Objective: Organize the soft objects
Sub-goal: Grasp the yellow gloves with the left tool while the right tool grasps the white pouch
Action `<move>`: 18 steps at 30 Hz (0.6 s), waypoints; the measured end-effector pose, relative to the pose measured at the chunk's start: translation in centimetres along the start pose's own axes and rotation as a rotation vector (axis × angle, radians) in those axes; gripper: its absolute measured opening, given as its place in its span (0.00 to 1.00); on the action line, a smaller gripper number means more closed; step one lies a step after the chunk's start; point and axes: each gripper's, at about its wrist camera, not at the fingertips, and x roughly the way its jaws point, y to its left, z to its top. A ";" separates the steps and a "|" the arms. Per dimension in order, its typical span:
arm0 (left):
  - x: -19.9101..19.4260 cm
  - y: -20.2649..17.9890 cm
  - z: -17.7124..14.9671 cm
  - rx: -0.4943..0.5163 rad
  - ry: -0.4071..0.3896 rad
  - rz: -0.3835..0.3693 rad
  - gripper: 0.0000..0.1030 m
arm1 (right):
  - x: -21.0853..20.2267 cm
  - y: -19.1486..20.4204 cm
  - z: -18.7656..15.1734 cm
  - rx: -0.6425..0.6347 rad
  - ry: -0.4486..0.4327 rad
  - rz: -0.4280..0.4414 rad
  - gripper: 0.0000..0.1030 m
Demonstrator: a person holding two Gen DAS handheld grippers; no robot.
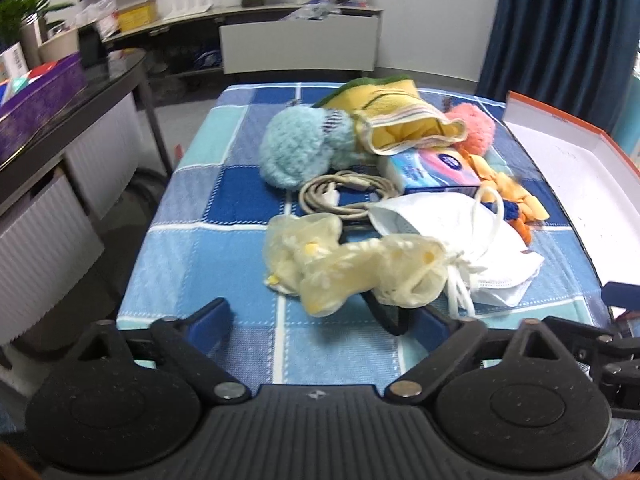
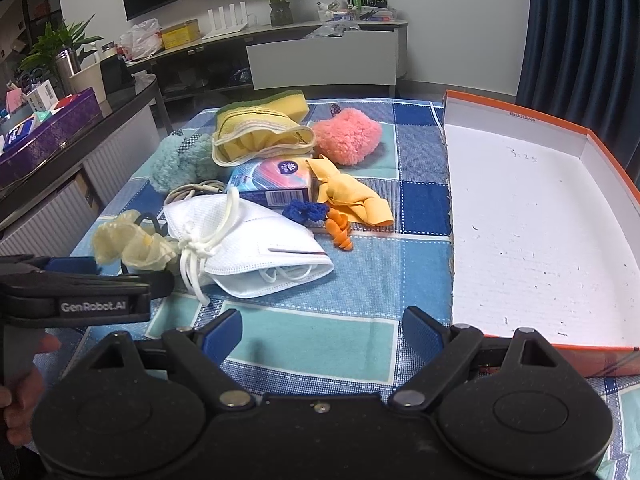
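Reaching with the left gripper [image 1: 324, 316] toward the pale yellow gauzy scrunchie [image 1: 352, 270], fingers spread wide on either side of it, nothing pinched between them yet. Lying at the near edge of the heap on the blue checked cloth [image 2: 360, 288] over the desk, that scrunchie touches the white face mask [image 2: 256, 248] and overlaps a dark band beneath it, whose nature cannot be told. Best to come down over the puffy middle, close gently until the gauze bunches, and lift straight up, watching that the mask's elastic loops [image 1: 460, 292] do not snag and drag along. Also worth keeping clear of the coiled cable [image 1: 340, 196] just behind, hardly a soft thing to sort. Right gripper [image 2: 324, 332] hovering over bare cloth, fingers wide and empty, near the front corner of the orange-rimmed box [image 2: 536, 220], lying empty at the right and probably the place for the soft things. Farther back: blue pompom [image 1: 292, 152], pink pompom [image 2: 346, 140], yellow cloth [image 2: 352, 196], tissue pack [image 2: 272, 184].
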 end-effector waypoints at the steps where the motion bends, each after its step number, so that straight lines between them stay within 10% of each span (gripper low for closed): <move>1: 0.1 0.0 0.0 0.007 -0.006 -0.008 0.77 | 0.0 0.0 0.0 -0.002 -0.001 0.000 0.99; 7: -0.2 0.2 0.1 0.014 -0.056 -0.043 0.26 | 0.1 -0.2 0.3 -0.007 -0.005 0.020 0.99; 18: -1.8 1.0 -0.5 0.022 -0.095 -0.096 0.11 | -1.0 0.6 0.4 -0.091 -0.025 0.066 0.99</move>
